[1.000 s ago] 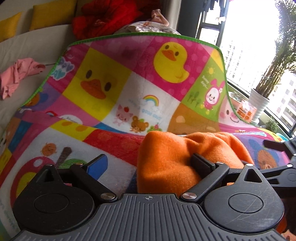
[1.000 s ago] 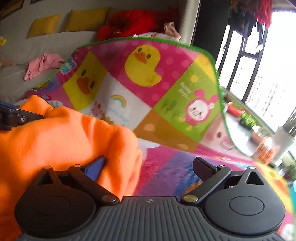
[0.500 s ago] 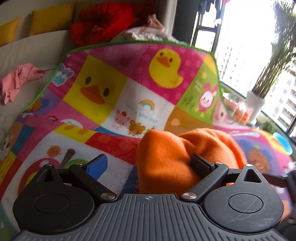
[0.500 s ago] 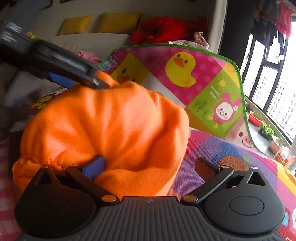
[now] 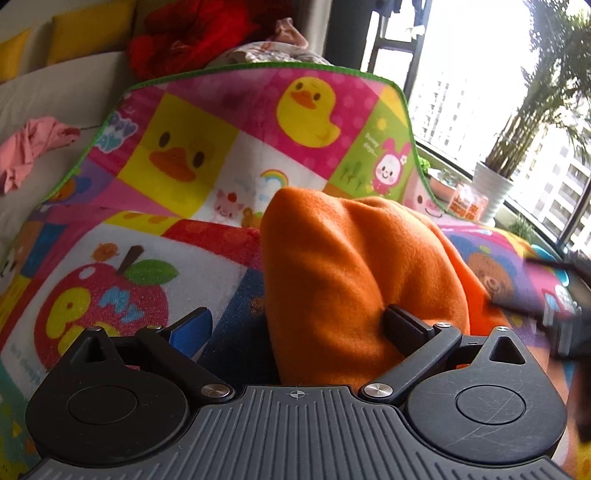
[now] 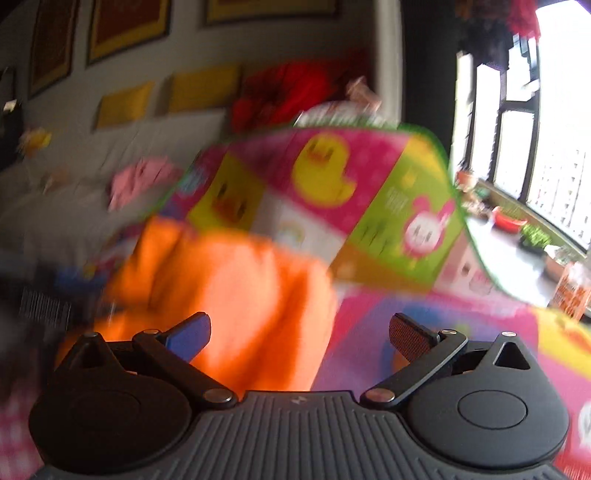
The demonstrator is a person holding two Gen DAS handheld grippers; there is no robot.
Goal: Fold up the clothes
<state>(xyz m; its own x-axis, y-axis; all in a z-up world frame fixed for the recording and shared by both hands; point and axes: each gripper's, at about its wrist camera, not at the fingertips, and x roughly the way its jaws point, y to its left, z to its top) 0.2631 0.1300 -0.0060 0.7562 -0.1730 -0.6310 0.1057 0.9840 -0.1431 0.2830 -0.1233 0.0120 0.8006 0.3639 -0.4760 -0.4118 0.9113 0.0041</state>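
Looking along my left gripper [image 5: 299, 326], I see its two fingers spread wide, the blue-padded one [image 5: 192, 326] bare over the mat and the black one [image 5: 404, 325] pressed against the side of the orange fleece garment [image 5: 343, 280]. The garment bulges up between the fingers in a rounded heap, but they do not pinch it. It sits on the cartoon play mat [image 5: 192, 158], whose far end, printed with yellow ducks and edged in green, curls up against the sofa [image 5: 62, 92]. A pink garment [image 5: 29, 147] lies on the sofa seat to the left, and a red one [image 5: 192, 33] is bundled near the yellow cushions [image 5: 88, 29].

My right gripper [image 6: 299, 332] is also spread wide and grips nothing. Its view is blurred; the orange garment lies ahead and left, just past the blue pad [image 6: 188, 334]. A potted plant [image 5: 495, 184] stands by the window.
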